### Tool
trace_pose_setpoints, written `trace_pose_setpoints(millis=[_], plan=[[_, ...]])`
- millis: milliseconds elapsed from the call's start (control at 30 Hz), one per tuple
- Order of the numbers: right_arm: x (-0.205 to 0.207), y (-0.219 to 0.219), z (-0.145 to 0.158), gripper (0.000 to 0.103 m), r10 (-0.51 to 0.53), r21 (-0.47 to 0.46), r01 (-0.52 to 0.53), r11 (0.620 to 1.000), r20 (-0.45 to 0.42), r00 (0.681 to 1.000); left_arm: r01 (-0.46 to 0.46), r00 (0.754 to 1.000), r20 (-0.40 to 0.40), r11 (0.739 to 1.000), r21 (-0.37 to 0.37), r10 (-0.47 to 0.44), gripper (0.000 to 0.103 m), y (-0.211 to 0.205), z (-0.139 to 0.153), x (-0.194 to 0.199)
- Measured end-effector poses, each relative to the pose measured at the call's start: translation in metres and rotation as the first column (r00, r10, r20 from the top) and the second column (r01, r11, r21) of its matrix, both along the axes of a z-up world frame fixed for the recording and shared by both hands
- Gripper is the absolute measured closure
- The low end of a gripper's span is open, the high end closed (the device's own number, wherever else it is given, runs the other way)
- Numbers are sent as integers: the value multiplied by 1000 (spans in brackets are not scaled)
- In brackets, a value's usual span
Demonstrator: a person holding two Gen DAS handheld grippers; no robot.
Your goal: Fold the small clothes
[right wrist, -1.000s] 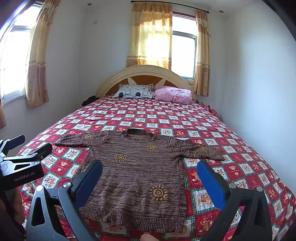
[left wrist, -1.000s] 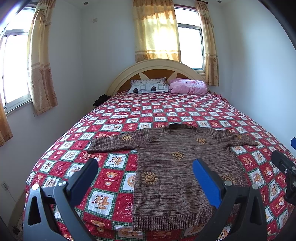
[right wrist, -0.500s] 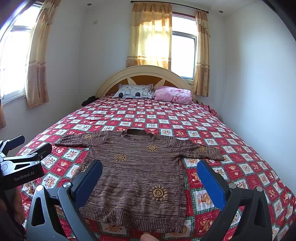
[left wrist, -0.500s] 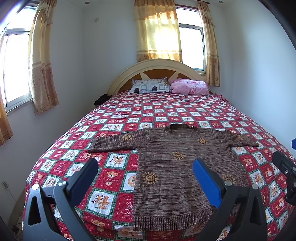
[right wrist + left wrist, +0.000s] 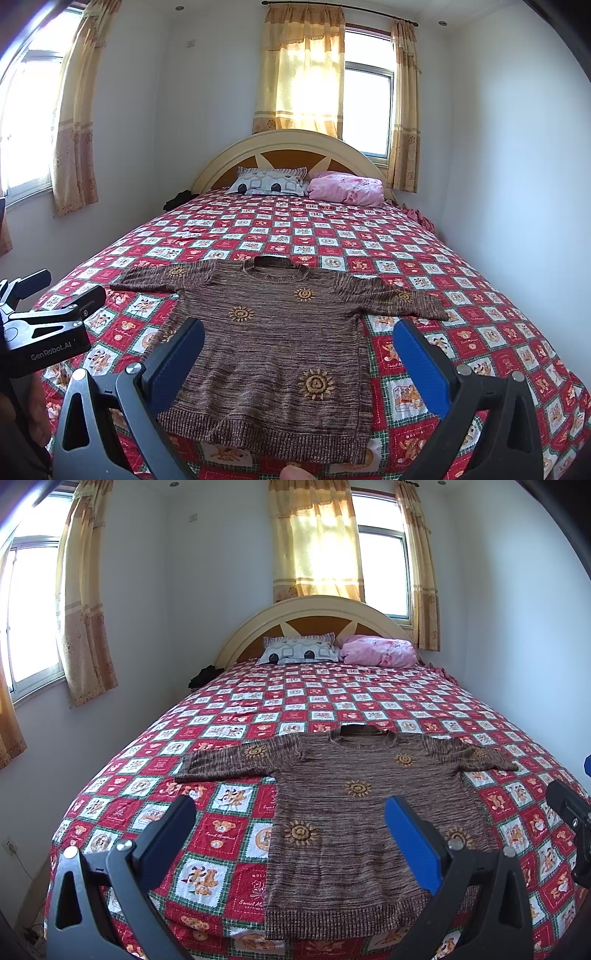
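Brown knit sweater [image 5: 354, 812] spread flat, front up, on the bed's red-and-white checked teddy-bear quilt [image 5: 229, 827], near the foot end. Both short sleeves out to the sides, neck toward the headboard [image 5: 314, 609], ribbed hem nearest the cameras. Orange sun motifs scattered over chest and sleeves.

Left claw [image 5: 291, 823] released, blue-padded fingers spread wide, hovering above the hem's left half; not touching the knit. Right claw [image 5: 299, 347] likewise released, fingers wide apart, above the lower right part of the sweater, clear of the fabric. Nothing gripped by either.

Left tool body, black, lettered "GenRobot.AI", visible at left edge of right wrist view. Part of right tool at right edge of left wrist view.

At the head of the bed: patterned grey-and-white pillow [image 5: 271, 181] beside a pink bundle of bedding [image 5: 347, 188]. Dark item [image 5: 205, 675] at the bed's left edge near the headboard; too small to identify. Yellow curtains [image 5: 303, 70] over sunlit windows behind and at left.
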State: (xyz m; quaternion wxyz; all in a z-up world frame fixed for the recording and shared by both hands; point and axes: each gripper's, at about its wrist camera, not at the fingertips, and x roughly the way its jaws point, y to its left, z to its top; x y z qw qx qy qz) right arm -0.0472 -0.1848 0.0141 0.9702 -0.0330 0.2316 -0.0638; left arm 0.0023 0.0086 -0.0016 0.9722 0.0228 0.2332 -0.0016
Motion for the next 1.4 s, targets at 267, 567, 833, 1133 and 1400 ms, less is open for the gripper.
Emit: trace_pose_setpoints(millis=[267, 567, 833, 1133, 1400], plan=[[1, 1, 0, 1, 0, -1, 0, 1000, -2, 1000, -5, 1000, 3, 1000, -4, 5, 0, 2, -2, 0], [2, 1, -2, 1, 4, -3, -4, 1000, -7, 1000, -11, 1000, 3, 1000, -6, 11, 0, 4, -4, -1], [6, 0, -8, 1, 3, 0, -3, 1000, -18, 1000, -13, 1000, -1, 1000, -6, 13, 0, 3, -5, 0], [20, -8, -23, 1, -7, -4, 7, 1000, -51, 999, -21, 999, -32, 1000, 16, 22, 0, -4, -22, 14], [50, -64, -53, 1, -99, 35, 104, 994, -112, 989, -17, 996, -81, 997, 78, 24, 0, -7, -51, 47]])
